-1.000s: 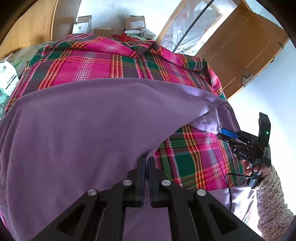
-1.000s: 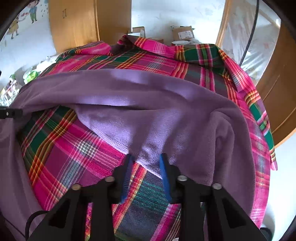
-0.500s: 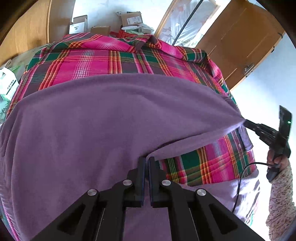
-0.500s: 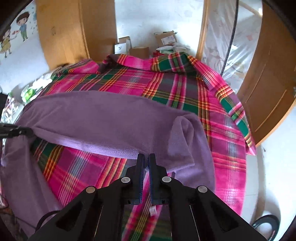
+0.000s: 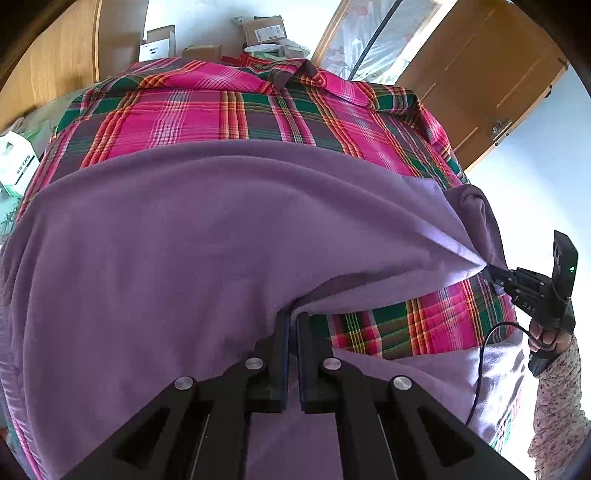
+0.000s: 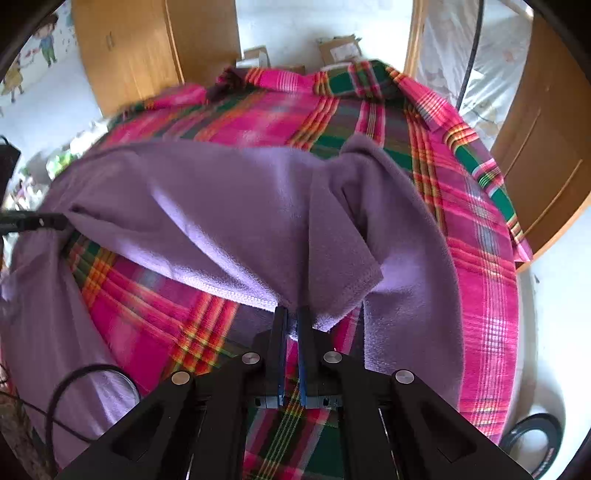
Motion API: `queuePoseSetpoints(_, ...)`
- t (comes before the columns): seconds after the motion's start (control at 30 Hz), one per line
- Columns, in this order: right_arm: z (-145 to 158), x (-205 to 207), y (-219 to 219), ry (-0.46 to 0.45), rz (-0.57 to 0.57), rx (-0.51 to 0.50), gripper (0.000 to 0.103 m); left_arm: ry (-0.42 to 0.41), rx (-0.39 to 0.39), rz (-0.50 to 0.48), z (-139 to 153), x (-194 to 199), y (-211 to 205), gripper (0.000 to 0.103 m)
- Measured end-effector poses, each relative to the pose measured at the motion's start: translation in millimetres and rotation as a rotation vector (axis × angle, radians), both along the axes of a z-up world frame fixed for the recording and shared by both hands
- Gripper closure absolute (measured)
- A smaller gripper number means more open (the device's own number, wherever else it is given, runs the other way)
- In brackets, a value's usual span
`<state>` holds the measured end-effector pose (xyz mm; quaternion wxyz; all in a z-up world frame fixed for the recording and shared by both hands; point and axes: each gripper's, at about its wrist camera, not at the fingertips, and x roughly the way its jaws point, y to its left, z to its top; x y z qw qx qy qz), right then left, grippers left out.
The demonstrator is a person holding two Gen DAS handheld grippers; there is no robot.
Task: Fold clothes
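A purple fleece garment lies across a bed with a pink and green plaid cover. My left gripper is shut on the garment's near hem, which rises off the cover. In the left wrist view my right gripper shows at the right, pinching another point of the same hem. In the right wrist view my right gripper is shut on the purple fleece garment, with a loose flap hanging beside it. The left gripper's tip shows at the left edge, holding the hem taut.
Cardboard boxes stand on the floor beyond the bed. Wooden doors stand at the right and a wooden wardrobe at the back left. A white carton sits left of the bed. A sleeve shows at the right edge.
The right gripper went from open to shut on the garment's hem. Both grippers have lifted the hem and drawn it taut between them, uncovering a strip of plaid cover.
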<state>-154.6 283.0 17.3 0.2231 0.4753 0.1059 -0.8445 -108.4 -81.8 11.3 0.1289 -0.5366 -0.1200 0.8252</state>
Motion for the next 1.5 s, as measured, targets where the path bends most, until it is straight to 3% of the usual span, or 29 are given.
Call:
queuePoseSetpoints(0.17, -7.8, 4.2, 4.3, -0.056, 0.011, -0.018, 0.097, 0.009, 0.022, 0.006, 5.6, 3.7, -2.6, 0.099)
queuePoseSetpoints(0.27, 0.4, 12.0, 17.1, -0.044, 0.003, -0.071, 0.093, 0.010, 0.044, 0.028, 9.6, 7.8, -6.5, 0.099)
queuePoseSetpoints(0.37, 12.5, 18.9, 40.6, -0.023, -0.042, -0.145, 0.083, 0.013, 0.068, 0.051, 14.6, 11.5, -10.5, 0.099)
queuePoseSetpoints(0.5, 20.7, 25.7, 72.4, 0.025, -0.145, -0.145, 0.078, 0.075, 0.081, 0.053, 32.2, 15.1, -5.7, 0.099)
queuePoseSetpoints(0.67, 12.4, 28.7, 95.1, 0.050, -0.266, -0.098, 0.071, 0.086, 0.056, -0.031, 36.1, 4.9, 29.6, 0.093)
queuePoseSetpoints(0.83, 2.6, 27.9, 97.7, 0.026, -0.265, -0.134, 0.069, 0.067, 0.035, -0.149, 26.7, -4.9, 76.2, 0.088)
queuePoseSetpoints(1.07, -1.2, 24.8, 95.3, -0.002, -0.256, -0.190, 0.069, 0.076, -0.005, -0.303, 15.0, -16.9, 140.5, 0.085)
queuePoseSetpoints(1.17, -1.8, 23.0, 99.2, -0.012, -0.272, -0.216, 0.069, 0.102, -0.082, -0.339, 8.9, -18.6, 162.9, 0.084)
queuePoseSetpoints(1.2, -1.7, 22.4, 100.1, -0.012, -0.276, -0.218, 0.074, 0.101, -0.093, -0.346, 6.7, -19.6, 168.8, 0.083)
queuePoseSetpoints(1.23, -1.6, 22.3, 99.7, -0.008, -0.278, -0.203, 0.086, 0.093, -0.086, -0.352, 4.6, -21.1, 173.4, 0.083)
queuePoseSetpoints(1.27, -1.0, 22.2, 99.6, -0.004, -0.274, -0.192, 0.088, 0.085, -0.080, -0.359, 2.7, -22.3, 177.3, 0.083)
queuePoseSetpoints(1.5, 26.1, 20.5, 120.4, 0.073, -0.310, -0.261, 0.091, 0.133, -0.199, -0.387, -1.5, -18.0, 196.0, 0.083)
